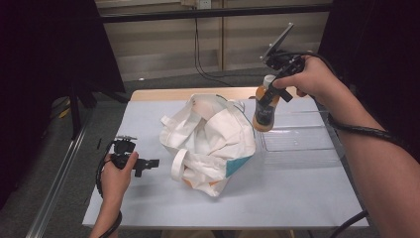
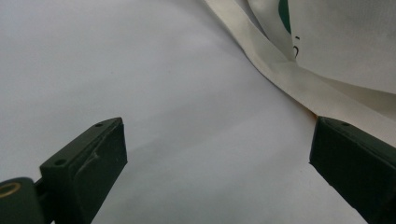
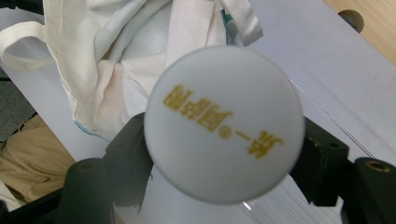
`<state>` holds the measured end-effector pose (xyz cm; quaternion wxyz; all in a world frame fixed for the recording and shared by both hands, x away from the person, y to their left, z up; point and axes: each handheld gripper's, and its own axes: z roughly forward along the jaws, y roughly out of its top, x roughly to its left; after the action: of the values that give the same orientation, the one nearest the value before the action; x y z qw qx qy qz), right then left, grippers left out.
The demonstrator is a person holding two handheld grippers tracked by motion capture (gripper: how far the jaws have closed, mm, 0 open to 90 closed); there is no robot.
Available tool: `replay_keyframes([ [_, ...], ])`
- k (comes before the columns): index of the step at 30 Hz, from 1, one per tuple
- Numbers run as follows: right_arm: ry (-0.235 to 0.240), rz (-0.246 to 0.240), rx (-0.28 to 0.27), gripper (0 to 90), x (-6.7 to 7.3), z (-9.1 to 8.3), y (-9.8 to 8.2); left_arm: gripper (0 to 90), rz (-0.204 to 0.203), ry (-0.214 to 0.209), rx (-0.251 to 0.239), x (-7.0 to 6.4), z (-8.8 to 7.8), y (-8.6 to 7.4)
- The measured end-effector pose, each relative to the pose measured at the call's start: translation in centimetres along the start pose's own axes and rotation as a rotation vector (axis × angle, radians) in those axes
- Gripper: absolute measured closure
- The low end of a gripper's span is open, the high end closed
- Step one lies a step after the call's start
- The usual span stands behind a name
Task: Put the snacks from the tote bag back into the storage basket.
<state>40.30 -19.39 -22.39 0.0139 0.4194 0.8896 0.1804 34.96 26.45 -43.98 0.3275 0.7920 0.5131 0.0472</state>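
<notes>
The right hand-held gripper (image 1: pixel 270 96) grips a bottle (image 1: pixel 263 115) by its neck, jaws clamped either side just under the white cap (image 3: pixel 223 123), and holds it upright in the air, clear of the desk (image 1: pixel 297 193). In the right gripper view the cap blocks the bottle's body; its yellow print reads upside down and slightly blurred. Below and just beyond the bottle lies a clear tray (image 1: pixel 302 141), faint against the desk, its edges hard to trace. Beside the bottle, toward the other hand, sits a crumpled white bag (image 1: pixel 208 141); what it holds is hidden by its folds. The left hand-held gripper (image 1: pixel 151 162) rests low near the bag's strap (image 2: pixel 289 79), jaws spread wide with nothing between them, the bag cut off at that view's edge.
</notes>
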Motion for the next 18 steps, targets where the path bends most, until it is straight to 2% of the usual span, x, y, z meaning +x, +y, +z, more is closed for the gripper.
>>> replay_keyframes([
  [6, -0.013, 0.010, 0.005, 30.2, -0.6, 0.1, -0.4, 3.7, 0.006, 0.016, -0.015, 0.1, -0.3, 0.0],
  [10, -0.017, 0.019, 0.007, 30.2, -0.7, 0.2, -0.5, 3.7, 0.009, 0.013, -0.022, -0.1, -0.3, 0.0],
  [11, -0.022, 0.021, 0.007, 30.2, -0.9, 0.3, -0.7, 3.7, 0.007, -0.005, -0.022, -0.1, -0.3, 0.1],
  [15, -0.027, 0.027, 0.006, 30.2, -1.3, 0.4, -1.0, 3.7, 0.019, 0.002, -0.018, -0.1, -0.3, 0.1],
  [18, -0.031, 0.033, 0.009, 30.2, -1.5, 0.4, -1.1, 3.7, 0.007, -0.001, -0.021, -0.2, -0.2, 0.0],
])
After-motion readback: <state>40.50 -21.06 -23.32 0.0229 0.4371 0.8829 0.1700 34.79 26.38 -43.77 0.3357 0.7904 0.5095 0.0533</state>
